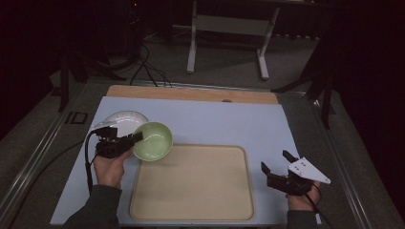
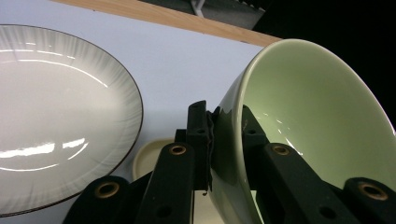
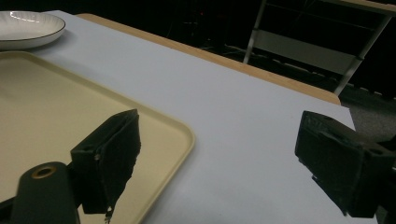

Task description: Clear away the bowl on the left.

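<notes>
**Green bowl pinched by its rim, tray waiting**

My left gripper (image 2: 212,140) has its jaws clamped on the wall of the green bowl (image 1: 153,140), one jaw inside the rim and one outside. In the high view the bowl sits at the near left of the table, over the far left corner of the tray (image 1: 191,210), tipped so its mouth faces partly sideways. I cannot tell whether its base touches anything. The white plate (image 2: 56,116) lies just beside it on the blue mat (image 1: 229,124), apart from the bowl.

I judge the bowl to be glazed ceramic: stiff, fairly heavy for a one-sided pinch, glossy and so slippery, and breakable if it drops or knocks the plate. The rim is the only place these jaws can bite, and the weight hangs off to one side, so it will want to swing. I'd keep the pinch deep and firm, move slowly, and set it down base first.

My right gripper (image 1: 277,167) hovers over the mat right of the tray, its jaws wide apart and holding nothing.
</notes>
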Demonstrator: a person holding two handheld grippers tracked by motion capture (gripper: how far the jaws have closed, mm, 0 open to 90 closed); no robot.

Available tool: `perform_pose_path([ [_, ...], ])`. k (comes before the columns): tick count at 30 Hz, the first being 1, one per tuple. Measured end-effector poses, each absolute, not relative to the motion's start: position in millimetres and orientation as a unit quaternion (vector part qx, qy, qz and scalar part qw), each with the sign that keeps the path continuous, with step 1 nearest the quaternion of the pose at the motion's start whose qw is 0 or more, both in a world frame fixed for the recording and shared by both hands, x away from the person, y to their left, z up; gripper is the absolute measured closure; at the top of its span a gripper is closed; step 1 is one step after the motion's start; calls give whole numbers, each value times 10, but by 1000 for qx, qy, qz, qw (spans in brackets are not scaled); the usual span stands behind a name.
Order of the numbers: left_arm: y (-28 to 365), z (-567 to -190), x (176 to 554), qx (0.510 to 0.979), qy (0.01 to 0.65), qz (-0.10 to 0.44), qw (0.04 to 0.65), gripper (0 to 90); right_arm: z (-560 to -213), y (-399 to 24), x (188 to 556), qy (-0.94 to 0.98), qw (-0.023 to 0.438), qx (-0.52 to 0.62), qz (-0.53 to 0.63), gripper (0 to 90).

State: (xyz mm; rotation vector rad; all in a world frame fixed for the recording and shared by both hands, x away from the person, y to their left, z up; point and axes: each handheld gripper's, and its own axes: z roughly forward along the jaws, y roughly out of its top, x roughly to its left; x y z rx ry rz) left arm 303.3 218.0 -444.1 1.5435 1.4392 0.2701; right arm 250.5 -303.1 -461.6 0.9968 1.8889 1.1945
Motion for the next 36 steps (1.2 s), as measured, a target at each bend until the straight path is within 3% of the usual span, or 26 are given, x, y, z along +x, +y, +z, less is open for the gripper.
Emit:
perform_pose_path([
  [36, 1899, -4542, 3026, 663, 566, 85, 482, 810, -4615, -3028, 2503, 726, 340, 381, 460, 137],
])
